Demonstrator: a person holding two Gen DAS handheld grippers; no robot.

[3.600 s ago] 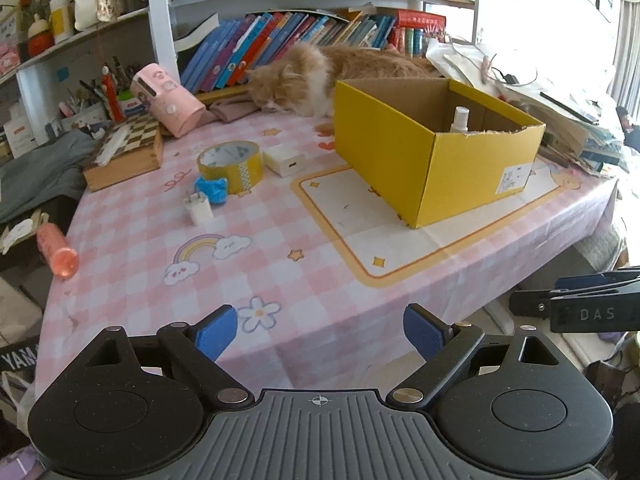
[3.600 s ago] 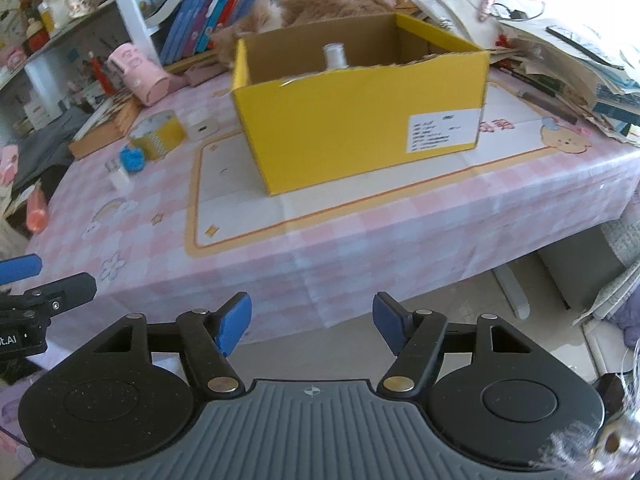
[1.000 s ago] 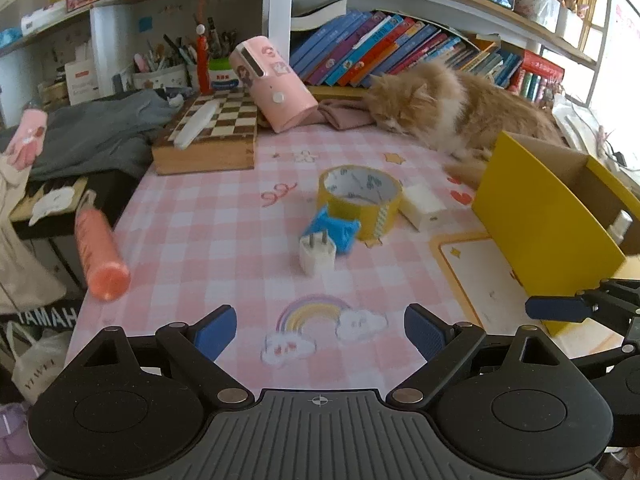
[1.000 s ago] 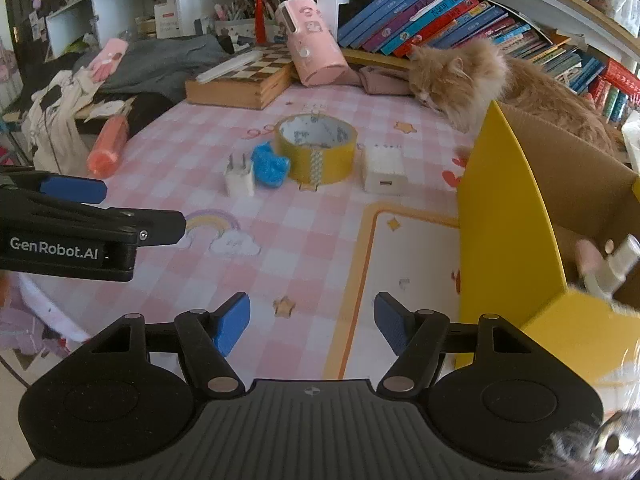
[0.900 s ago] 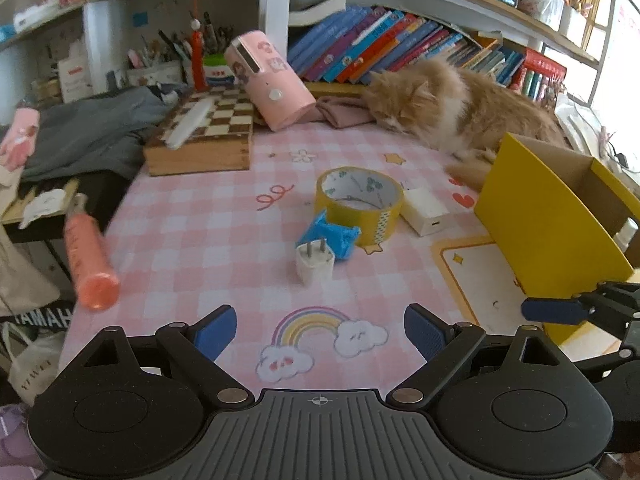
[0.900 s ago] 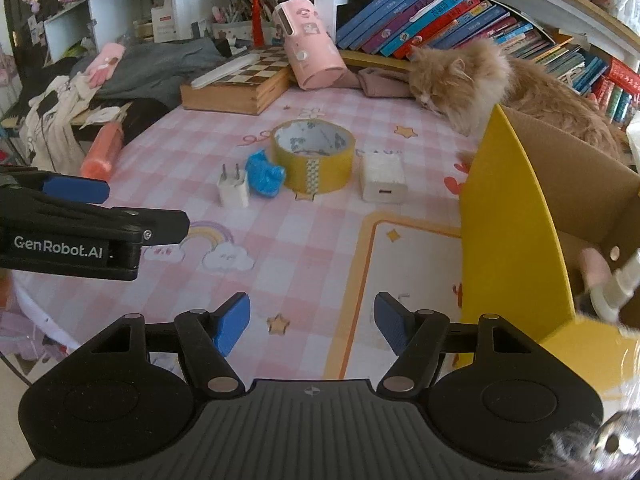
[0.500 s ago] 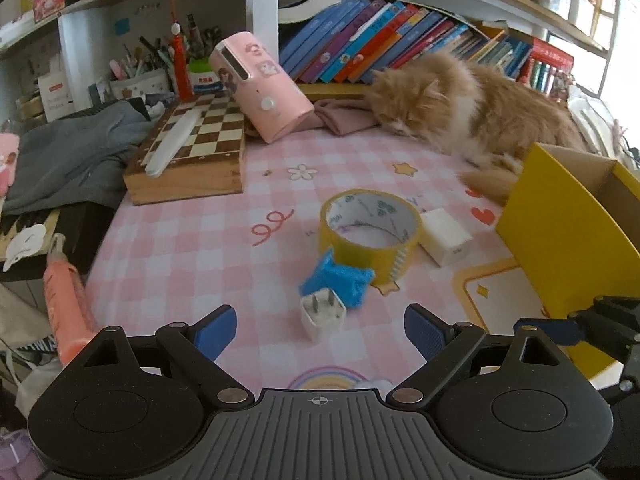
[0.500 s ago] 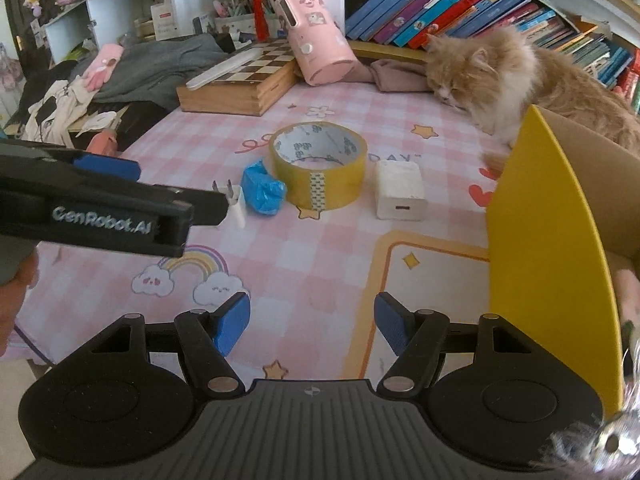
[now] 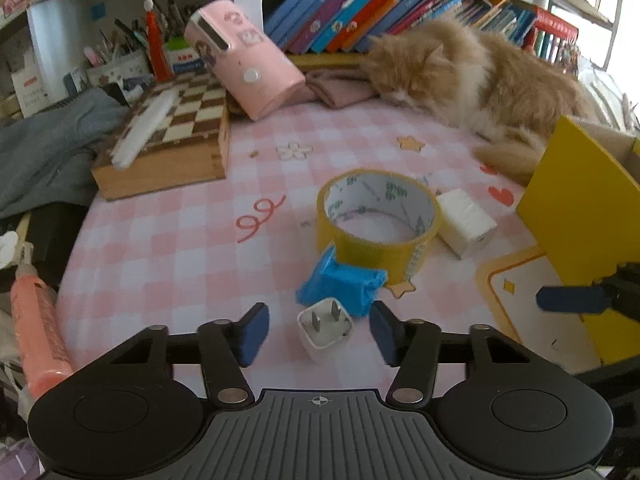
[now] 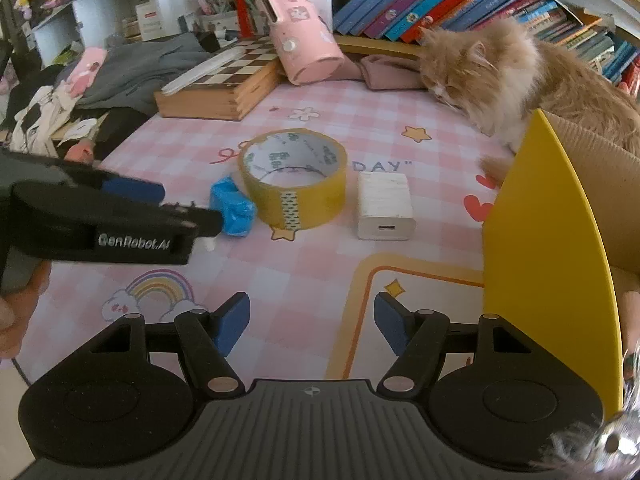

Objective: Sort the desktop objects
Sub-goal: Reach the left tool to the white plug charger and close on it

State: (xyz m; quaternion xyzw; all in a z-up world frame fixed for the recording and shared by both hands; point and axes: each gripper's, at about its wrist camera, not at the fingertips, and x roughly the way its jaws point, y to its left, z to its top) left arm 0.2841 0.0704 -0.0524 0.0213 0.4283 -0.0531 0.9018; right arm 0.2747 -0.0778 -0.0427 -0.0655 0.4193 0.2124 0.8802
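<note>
**Left fingers narrow around the plug adapter**

The left gripper (image 9: 318, 332) has come forward and down across the pink checked worktop (image 9: 168, 248), and its jaws have just been closing. The small white plug adapter (image 9: 325, 327), prongs up, now sits between the blue fingers (image 9: 253, 332) at the lower centre of the left wrist view. A gap shows on both sides of it, so the pads do not press on it yet: the gripper is part closed around the adapter, not gripping it. A second ago the jaws stood wide and the adapter lay further up the frame, well ahead of the tips.

Touching the adapter's far side is a crumpled blue wrapper (image 9: 340, 284), which leans against the yellow tape roll (image 9: 376, 220) in the middle of the frame. The white charger block (image 9: 466, 222) lies just right of the roll, and the yellow box (image 9: 580, 216) fills the right edge. A cat (image 9: 460, 76) lies at the upper right, near the box.

The right gripper (image 10: 312, 326) hovers low in its own view, fingers apart with nothing between them, over bare cloth left of the box wall.

This reads as the start of a pick: the adapter looks to be the next thing bound for the box. Since the wrapper touches it, a closing squeeze may drag the wrapper along or tip the adapter.
</note>
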